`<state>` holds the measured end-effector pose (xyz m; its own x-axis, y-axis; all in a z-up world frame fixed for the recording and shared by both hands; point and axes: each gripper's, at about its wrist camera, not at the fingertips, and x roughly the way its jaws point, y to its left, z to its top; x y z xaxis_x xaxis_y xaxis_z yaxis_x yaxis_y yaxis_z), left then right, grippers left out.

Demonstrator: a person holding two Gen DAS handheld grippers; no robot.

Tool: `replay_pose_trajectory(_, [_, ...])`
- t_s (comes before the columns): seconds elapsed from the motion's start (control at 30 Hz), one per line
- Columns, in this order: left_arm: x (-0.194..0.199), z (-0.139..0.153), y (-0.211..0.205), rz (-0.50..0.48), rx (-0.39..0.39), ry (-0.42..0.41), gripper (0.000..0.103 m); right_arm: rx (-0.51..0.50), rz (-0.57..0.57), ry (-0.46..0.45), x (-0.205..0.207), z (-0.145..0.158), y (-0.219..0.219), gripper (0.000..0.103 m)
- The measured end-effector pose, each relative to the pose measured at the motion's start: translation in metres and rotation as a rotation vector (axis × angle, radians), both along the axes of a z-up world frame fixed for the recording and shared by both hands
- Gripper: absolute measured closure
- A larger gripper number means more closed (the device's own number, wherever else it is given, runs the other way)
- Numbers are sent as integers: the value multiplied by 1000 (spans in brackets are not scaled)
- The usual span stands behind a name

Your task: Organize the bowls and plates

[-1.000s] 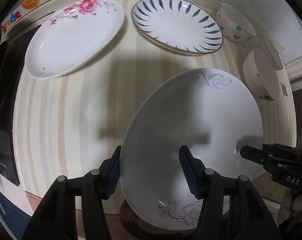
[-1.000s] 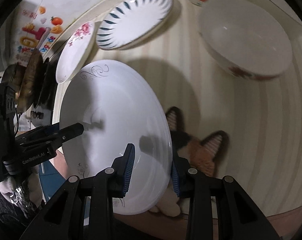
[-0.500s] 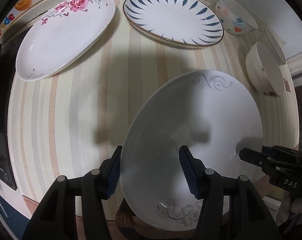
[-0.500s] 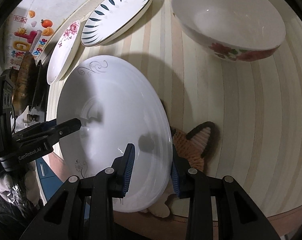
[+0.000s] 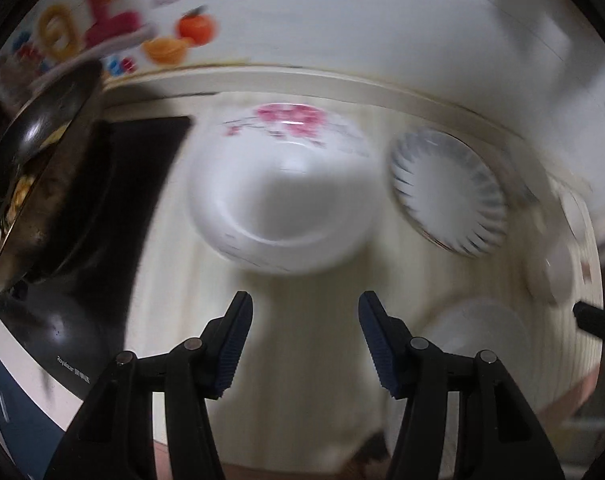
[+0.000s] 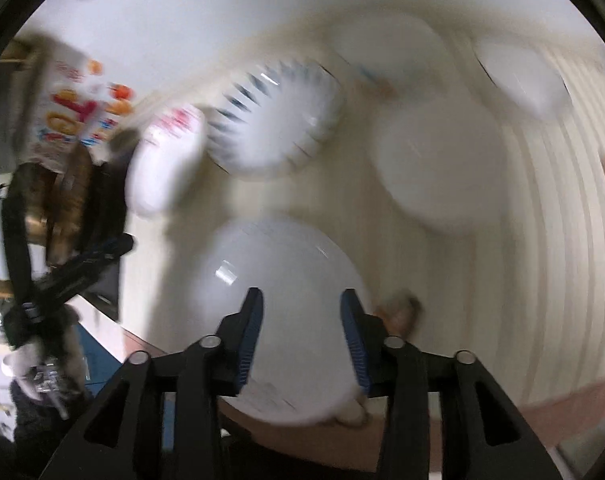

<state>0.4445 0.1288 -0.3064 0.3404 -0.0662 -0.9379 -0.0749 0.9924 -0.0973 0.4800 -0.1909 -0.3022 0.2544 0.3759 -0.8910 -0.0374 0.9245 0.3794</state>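
My left claw (image 5: pixel 304 340) is spread, empty; pink-flower plate (image 5: pixel 280 192) lies at 12 o'clock. My right claw (image 6: pixel 300 340) has just been opening, clear above the white plate (image 6: pixel 278 300).

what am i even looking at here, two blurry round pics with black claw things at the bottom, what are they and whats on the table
Each picture comes from a fisheye camera mounted on a hand-held gripper, looking forward along its two black fingers with blue pads. A person holds one gripper in each hand; there is no robot arm.

In the left wrist view, the left gripper stands open and holds nothing. Beyond it on the striped table lie a pink-flowered plate and a blue-striped plate; a black cooktop is at the left.

In the right wrist view, the right gripper has just been opening; a large white plate lies below it, not pinched. A white bowl sits further off. The blur comes from motion.
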Motion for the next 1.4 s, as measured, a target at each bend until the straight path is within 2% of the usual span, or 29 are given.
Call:
replay_pose_trajectory(0.13, [20,-27,37,95,-4,36,50,-1,110,-73,80,-4,70,52])
replay_pose_trajectory(0.23, [35,-49,55,156,-4,63,50,-10,174,-57,143,-29,119,52])
replay_pose_trajectory(0.4, [52,-68,73,221,-43,92,50,-39,262,-52,221,-63,178,53])
replay_pose_trajectory(0.47, [60,-77,76,231,-58,106,51,-51,293,-35,244,-79,191,56])
replay_pose_trajectory(0.53, [61,-80,78,227,-77,104,65,-86,322,-12,261,-95,204,70])
replay_pose_trajectory(0.57, [64,-83,77,219,-89,107,71,-99,334,2,266,-102,207,74])
replay_pose_trajectory(0.6, [65,-83,77,219,-81,107,71,-114,343,13,269,-108,211,77])
replay_pose_trajectory(0.7, [64,-83,77,222,-78,86,71,-121,361,17,273,-117,216,78])
replay_pose_trajectory(0.93, [60,-77,75,208,-85,92,71,-97,336,55,264,-118,207,77])
replay_pose_trajectory(1.2, [59,-54,71,180,-97,89,71,-78,314,65,245,-96,191,77])
replay_pose_trajectory(1.4, [58,-31,60,140,-100,80,71,-68,298,49,229,-65,175,77])
